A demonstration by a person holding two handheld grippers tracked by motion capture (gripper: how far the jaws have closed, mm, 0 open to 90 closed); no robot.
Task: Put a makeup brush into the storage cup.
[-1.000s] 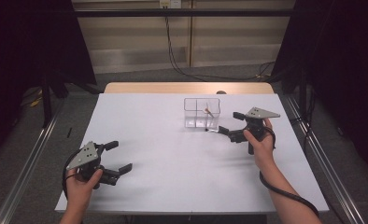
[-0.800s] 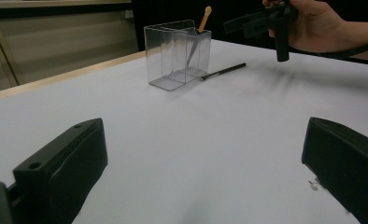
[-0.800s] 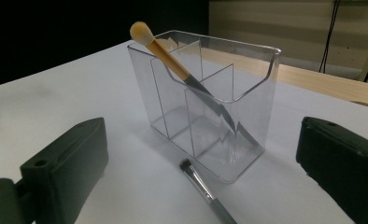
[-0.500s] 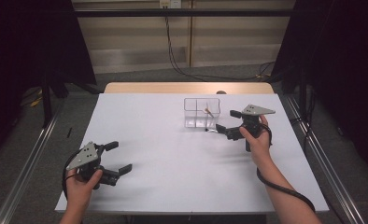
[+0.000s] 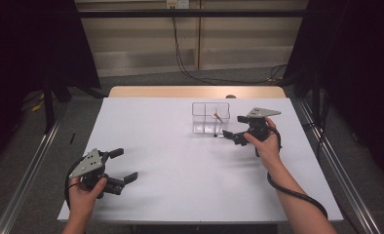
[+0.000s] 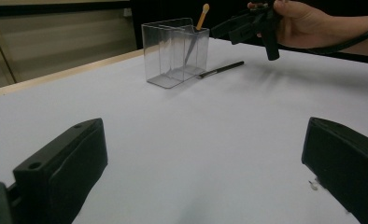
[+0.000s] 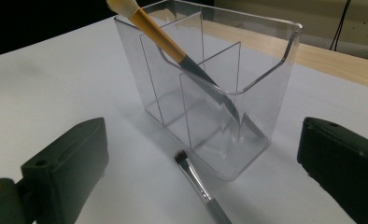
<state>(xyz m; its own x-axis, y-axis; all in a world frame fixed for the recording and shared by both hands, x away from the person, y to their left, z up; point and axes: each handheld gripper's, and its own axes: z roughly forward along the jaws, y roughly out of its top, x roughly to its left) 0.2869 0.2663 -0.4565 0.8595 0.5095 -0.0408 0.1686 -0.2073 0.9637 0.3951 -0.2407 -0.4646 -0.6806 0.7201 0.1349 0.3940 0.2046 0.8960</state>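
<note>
A clear divided box (image 5: 204, 119) (image 6: 175, 51) (image 7: 261, 74) stands on the white table, right of the middle. A brush with a tan handle (image 7: 156, 35) (image 5: 218, 117) (image 6: 201, 14) leans inside it, bristles up. A thin dark brush (image 7: 201, 189) (image 6: 221, 70) (image 5: 219, 137) lies flat on the table just in front of the box. My right gripper (image 5: 235, 128) (image 7: 203, 149) is open, hovering close to the box with the lying brush between and below its jaws, not touching it. My left gripper (image 5: 124, 165) (image 6: 203, 140) is open and holds nothing near the front left.
The white table (image 5: 180, 161) has wide bare room between the two grippers. A wooden strip (image 5: 180, 91) runs along its far edge. The right gripper's cable (image 5: 297, 195) trails beside the forearm. Metal rails flank the table on both sides.
My right gripper has shifted a little left, closer to the box and the lying brush. The left gripper has stayed put.
</note>
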